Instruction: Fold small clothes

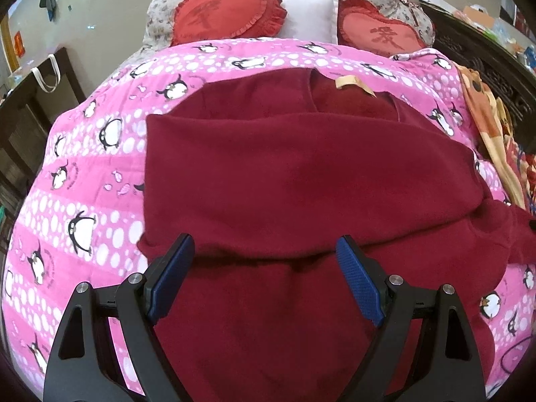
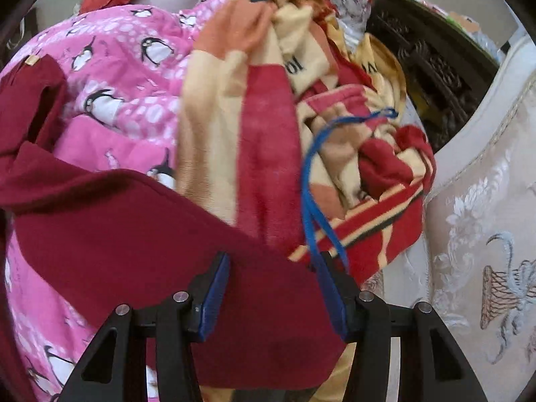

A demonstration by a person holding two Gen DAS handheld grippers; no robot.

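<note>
A dark red fleece garment [image 1: 268, 181] lies on the pink penguin-print bedspread [image 1: 83, 174], its upper part folded over toward me, a tan label [image 1: 351, 83] at its collar. My left gripper [image 1: 266, 251] is open just above the garment's folded edge, the blue pads [image 1: 358, 278] wide apart with nothing between them. In the right wrist view the garment's sleeve [image 2: 140, 234] lies across my right gripper [image 2: 273, 268], which is open with the fabric between its blue pads [image 2: 214, 294].
A crumpled red, orange and cream blanket [image 2: 301, 117] with a blue strap [image 2: 315, 184] lies on the bed's right side. Two red heart cushions [image 1: 221, 13] and a white pillow [image 1: 308, 13] sit at the head. Dark carved furniture [image 2: 432, 63] stands to the right.
</note>
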